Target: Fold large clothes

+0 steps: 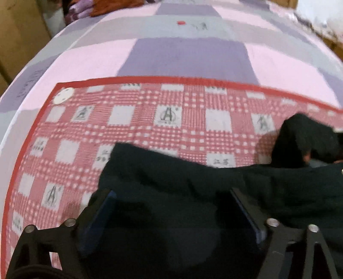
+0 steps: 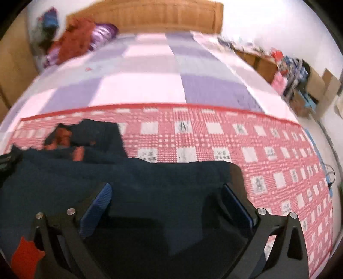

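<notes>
A large dark navy garment [image 1: 182,184] lies on a red-and-white checked cloth [image 1: 133,120] on the bed. My left gripper [image 1: 171,193] is open, its blue-padded fingers [image 1: 100,214] spread over the garment's left part. In the right wrist view the same garment [image 2: 150,182] lies under my right gripper [image 2: 167,188], which is open with its fingers [image 2: 96,208] wide apart above the fabric. A gloved hand holding the other gripper shows at the far right in the left wrist view [image 1: 304,137] and at the left in the right wrist view [image 2: 64,137].
The bed has a pink, lilac and grey checked sheet [image 2: 150,81] and a wooden headboard [image 2: 150,15]. A pile of red and purple clothes [image 2: 79,40] lies at the far left corner. Cluttered boxes and shelves [image 2: 293,70] stand to the right of the bed.
</notes>
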A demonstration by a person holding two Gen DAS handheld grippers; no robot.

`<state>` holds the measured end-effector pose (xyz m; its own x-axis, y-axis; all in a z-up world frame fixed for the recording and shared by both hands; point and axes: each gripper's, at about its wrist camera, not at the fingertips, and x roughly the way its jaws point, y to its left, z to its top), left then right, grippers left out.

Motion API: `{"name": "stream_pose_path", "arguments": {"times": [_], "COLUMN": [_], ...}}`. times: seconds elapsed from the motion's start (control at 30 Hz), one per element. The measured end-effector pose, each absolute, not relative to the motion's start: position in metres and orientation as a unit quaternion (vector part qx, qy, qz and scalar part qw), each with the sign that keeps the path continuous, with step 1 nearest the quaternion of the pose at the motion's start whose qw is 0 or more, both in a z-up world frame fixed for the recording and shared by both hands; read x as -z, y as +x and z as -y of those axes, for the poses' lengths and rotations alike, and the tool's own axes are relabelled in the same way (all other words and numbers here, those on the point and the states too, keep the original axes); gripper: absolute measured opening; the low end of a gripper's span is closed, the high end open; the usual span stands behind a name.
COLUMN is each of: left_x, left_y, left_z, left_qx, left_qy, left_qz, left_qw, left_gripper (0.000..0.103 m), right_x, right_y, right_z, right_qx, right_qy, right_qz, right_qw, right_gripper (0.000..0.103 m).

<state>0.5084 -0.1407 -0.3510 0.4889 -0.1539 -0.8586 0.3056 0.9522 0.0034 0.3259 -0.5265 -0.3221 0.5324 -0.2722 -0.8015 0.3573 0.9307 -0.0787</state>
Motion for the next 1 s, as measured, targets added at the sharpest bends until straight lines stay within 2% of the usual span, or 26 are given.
{"name": "stream_pose_path", "arguments": {"times": [0.07,0.17,0.33,0.37,0.43,0.53,0.67,0.77,0.87,1.0], "left_x": [0.338,0.32,0.329,0.335,0.359,0.377,0.383,0.382,0.38,0.384], "left_y": [0.485,0.437,0.401,0.399,0.412,0.442,0.455,0.455,0.452,0.453], "left_z": [0.154,0.189,0.26,0.274,0.29,0.273,0.248,0.231,0.225,0.234], "left_qx": [0.182,0.286,0.372,0.369,0.33,0.276,0.238,0.231,0.222,0.21], "left_qy": [0.071,0.105,0.13,0.146,0.176,0.145,0.142,0.142,0.147,0.153], "left_qz": [-0.465,-0.432,-0.454,-0.457,-0.47,-0.491,-0.482,-0.475,-0.467,-0.475], "left_qw": [0.864,0.849,0.799,0.796,0.799,0.813,0.831,0.837,0.843,0.841], "left_gripper": [0.086,0.086,0.087,0.088,0.101,0.103,0.103,0.103,0.103,0.103], "right_x": [0.324,0.36,0.386,0.39,0.386,0.352,0.32,0.316,0.347,0.381], "right_y": [0.312,0.324,0.393,0.407,0.415,0.384,0.306,0.242,0.209,0.235], "right_z": [0.514,0.51,0.526,0.531,0.537,0.529,0.497,0.498,0.528,0.569], "right_qx": [0.166,0.142,0.154,0.159,0.171,0.157,0.155,0.181,0.206,0.206], "right_qy": [0.016,0.009,0.039,0.045,0.071,0.096,-0.004,-0.029,0.037,0.143], "right_qz": [-0.46,-0.522,-0.543,-0.549,-0.546,-0.492,-0.465,-0.463,-0.514,-0.521], "right_qw": [0.872,0.841,0.825,0.819,0.817,0.851,0.872,0.867,0.832,0.816], "right_gripper": [0.103,0.103,0.103,0.103,0.103,0.103,0.103,0.103,0.103,0.103]}}
